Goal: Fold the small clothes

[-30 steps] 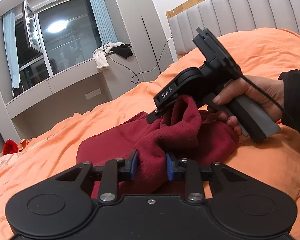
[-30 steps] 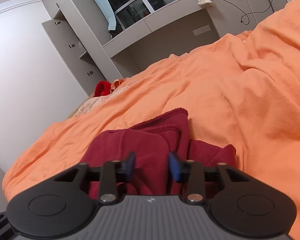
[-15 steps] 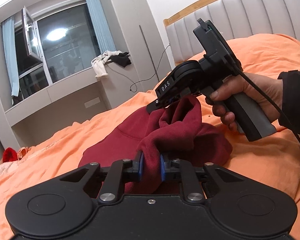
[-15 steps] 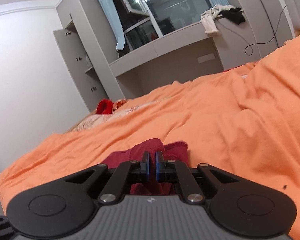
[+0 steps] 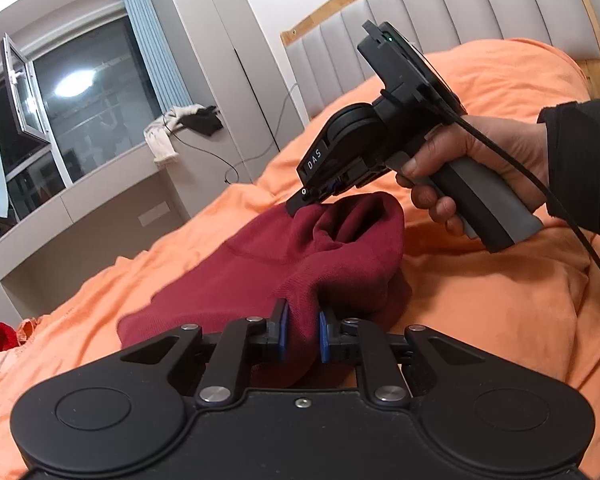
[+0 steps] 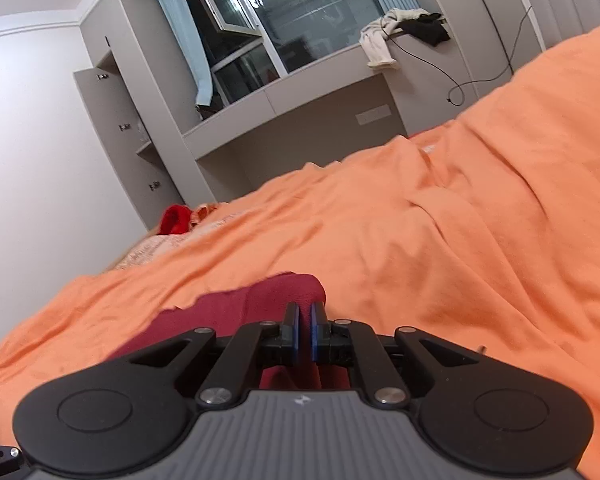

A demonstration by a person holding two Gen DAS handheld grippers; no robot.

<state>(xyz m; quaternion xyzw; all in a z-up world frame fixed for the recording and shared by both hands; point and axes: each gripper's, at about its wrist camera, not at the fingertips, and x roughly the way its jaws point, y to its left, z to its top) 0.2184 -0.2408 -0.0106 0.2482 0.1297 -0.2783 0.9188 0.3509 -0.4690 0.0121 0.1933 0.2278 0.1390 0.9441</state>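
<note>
A dark red knit garment (image 5: pixel 260 276) lies bunched on the orange bedspread (image 5: pixel 500 300). My left gripper (image 5: pixel 303 334) is shut on a thick fold of the garment at its near edge. In the left wrist view my right gripper (image 5: pixel 320 196), held in a hand, pinches the garment's far upper edge and holds it lifted. In the right wrist view the right gripper (image 6: pixel 305 334) is shut on the red cloth (image 6: pixel 240 308), and the garment trails off to the left below it.
The padded grey headboard (image 5: pixel 440 20) stands at the back right. A window ledge (image 5: pixel 100 184) with a white and black pile of cloth (image 5: pixel 180 128) runs along the far wall. A small bright red item (image 6: pixel 176 218) lies at the bed's far left edge.
Both grippers closed on the garment within the last second. They have since lifted their held edges, and the cloth between them has pulled up and stretched out.
</note>
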